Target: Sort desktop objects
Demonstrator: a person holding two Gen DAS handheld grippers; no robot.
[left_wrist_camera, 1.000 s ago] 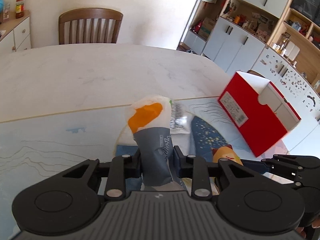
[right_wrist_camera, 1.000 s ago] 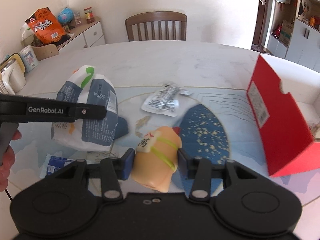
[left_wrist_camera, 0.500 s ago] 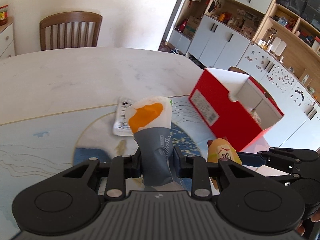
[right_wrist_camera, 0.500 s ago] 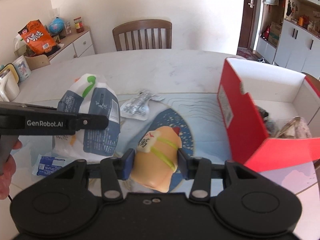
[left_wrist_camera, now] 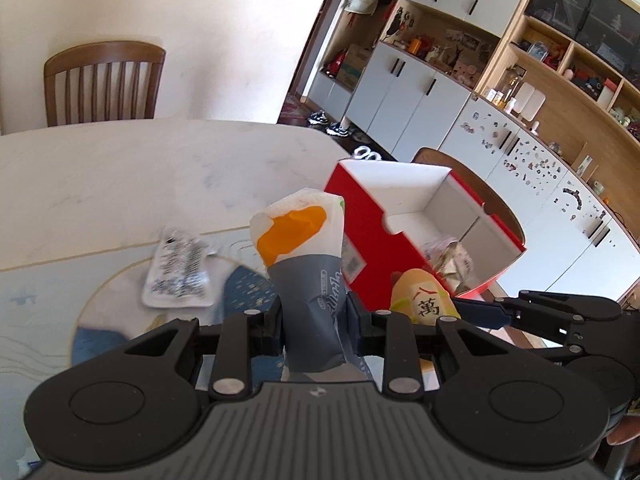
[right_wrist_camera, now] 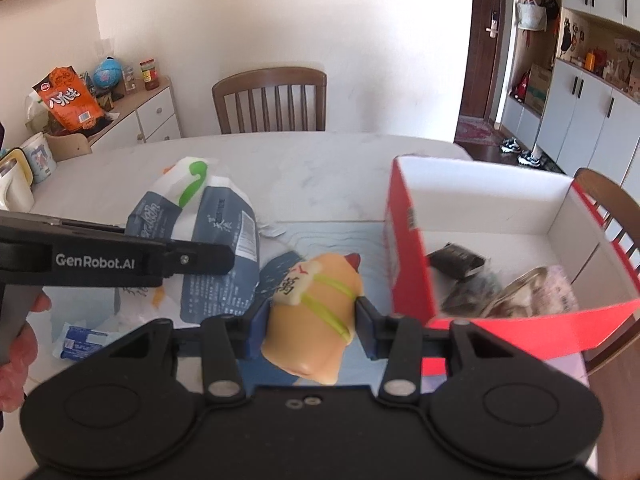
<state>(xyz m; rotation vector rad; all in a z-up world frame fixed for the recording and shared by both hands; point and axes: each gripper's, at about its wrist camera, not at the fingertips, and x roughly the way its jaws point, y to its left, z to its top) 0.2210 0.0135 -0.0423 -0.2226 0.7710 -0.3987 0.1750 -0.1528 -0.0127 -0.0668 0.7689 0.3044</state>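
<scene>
My left gripper (left_wrist_camera: 314, 326) is shut on a white, grey and orange snack bag (left_wrist_camera: 304, 248) and holds it up above the table; the bag also shows in the right wrist view (right_wrist_camera: 208, 236). My right gripper (right_wrist_camera: 310, 320) is shut on a yellow squishy toy (right_wrist_camera: 314, 304) with a green band, also seen in the left wrist view (left_wrist_camera: 424, 300). Both are lifted just left of the open red box (right_wrist_camera: 408, 248), which stands at right (left_wrist_camera: 372, 220) and holds several wrapped items (right_wrist_camera: 520, 292).
A silver foil packet (left_wrist_camera: 178, 270) lies on the patterned mat (left_wrist_camera: 48, 308). A small blue packet (right_wrist_camera: 80, 340) lies at the mat's near left. Wooden chairs (right_wrist_camera: 270, 98) stand behind and right of the table. A sideboard (right_wrist_camera: 132, 116) with clutter stands at far left.
Both grippers have moved right toward the red box with their loads held. The box now looms larger and its inside shows.
</scene>
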